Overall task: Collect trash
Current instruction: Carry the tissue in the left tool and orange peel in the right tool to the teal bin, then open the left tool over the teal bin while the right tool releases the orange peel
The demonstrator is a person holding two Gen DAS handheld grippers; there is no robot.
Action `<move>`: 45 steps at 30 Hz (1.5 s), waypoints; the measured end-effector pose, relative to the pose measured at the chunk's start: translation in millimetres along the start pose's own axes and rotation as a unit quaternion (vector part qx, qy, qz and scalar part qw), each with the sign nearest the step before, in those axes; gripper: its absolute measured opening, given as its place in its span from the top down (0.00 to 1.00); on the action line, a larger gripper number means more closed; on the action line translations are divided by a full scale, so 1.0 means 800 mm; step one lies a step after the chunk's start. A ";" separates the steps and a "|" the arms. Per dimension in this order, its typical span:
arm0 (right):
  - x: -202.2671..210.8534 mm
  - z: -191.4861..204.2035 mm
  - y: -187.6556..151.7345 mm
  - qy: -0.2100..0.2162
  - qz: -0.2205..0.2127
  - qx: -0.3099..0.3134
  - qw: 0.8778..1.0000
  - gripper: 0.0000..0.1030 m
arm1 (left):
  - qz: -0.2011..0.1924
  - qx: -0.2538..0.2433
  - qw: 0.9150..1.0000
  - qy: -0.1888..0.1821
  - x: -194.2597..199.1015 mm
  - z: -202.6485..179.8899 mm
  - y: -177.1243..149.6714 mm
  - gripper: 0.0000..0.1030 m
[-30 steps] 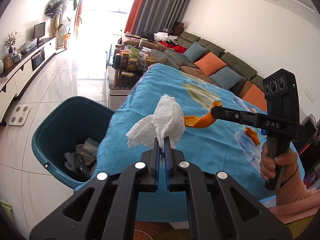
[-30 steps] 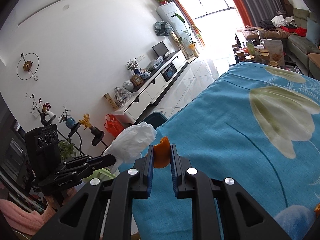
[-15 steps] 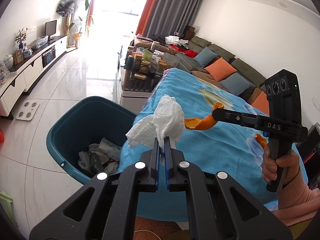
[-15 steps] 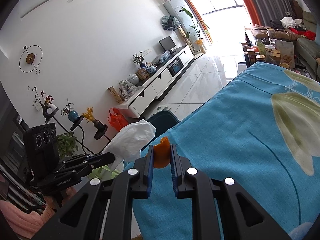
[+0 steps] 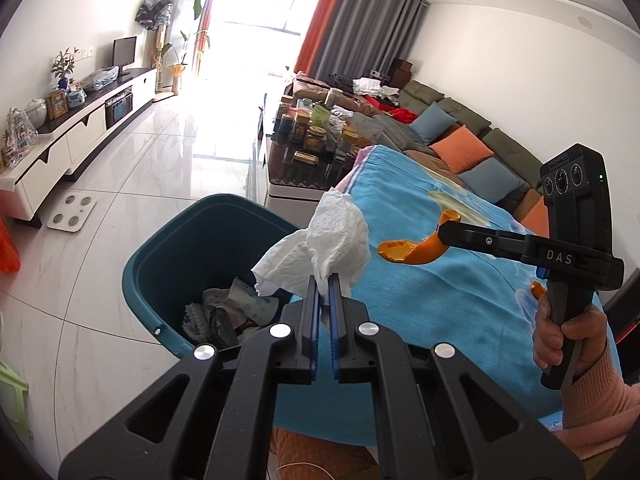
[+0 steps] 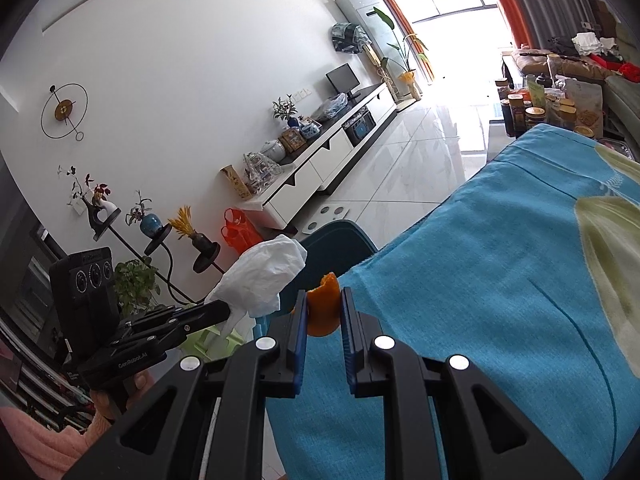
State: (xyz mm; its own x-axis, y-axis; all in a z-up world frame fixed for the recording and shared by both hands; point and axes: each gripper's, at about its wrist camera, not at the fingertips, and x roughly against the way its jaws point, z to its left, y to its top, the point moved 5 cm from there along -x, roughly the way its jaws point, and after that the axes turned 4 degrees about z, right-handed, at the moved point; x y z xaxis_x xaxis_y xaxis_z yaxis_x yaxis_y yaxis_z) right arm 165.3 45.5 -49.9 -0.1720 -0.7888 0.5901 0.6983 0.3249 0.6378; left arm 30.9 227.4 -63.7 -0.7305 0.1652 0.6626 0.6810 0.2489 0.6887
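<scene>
My left gripper point(image 5: 324, 280) is shut on a crumpled white tissue point(image 5: 324, 240), held over the near rim of the teal trash bin point(image 5: 160, 256). The bin holds paper scraps and other rubbish point(image 5: 228, 312). My right gripper point(image 6: 323, 300) is shut on an orange peel point(image 6: 322, 308); in the left wrist view the peel point(image 5: 412, 248) hangs above the blue tablecloth point(image 5: 440, 288), right of the tissue. Another bit of orange peel point(image 5: 538, 290) lies on the cloth by the person's hand point(image 5: 568, 332). In the right wrist view the tissue point(image 6: 268, 276) sits left of the peel, with the bin's rim point(image 6: 340, 236) behind.
A coffee table point(image 5: 316, 148) crowded with jars stands beyond the blue-covered table. A sofa with cushions point(image 5: 460, 144) runs along the right wall, a white TV cabinet point(image 5: 80, 128) along the left. A bathroom scale point(image 5: 72, 212) lies on the tiled floor, a green stool point(image 5: 12, 392) at lower left.
Both grippers have shifted sideways toward the bin with their loads. More of the bin's inside shows under the tissue now, and the peel has come nearer the table's edge.
</scene>
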 end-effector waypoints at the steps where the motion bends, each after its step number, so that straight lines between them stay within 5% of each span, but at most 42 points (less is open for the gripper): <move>1: -0.002 0.001 0.001 0.001 0.001 0.001 1.000 0.86 | 0.000 0.002 1.000 0.001 0.000 0.002 0.000 0.95; 45: -0.125 0.035 0.036 -0.025 0.071 0.022 0.997 0.86 | 0.042 0.067 0.995 0.054 -0.073 0.078 0.011 0.95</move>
State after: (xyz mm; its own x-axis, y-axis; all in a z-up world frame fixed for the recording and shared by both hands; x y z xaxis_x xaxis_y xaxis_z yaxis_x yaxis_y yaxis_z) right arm 183.2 148.3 -76.1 -0.1094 -0.7067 0.6990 0.6868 0.4546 0.5672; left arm 76.5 279.2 -114.7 -0.6571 0.0880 0.7486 0.7206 0.3649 0.5896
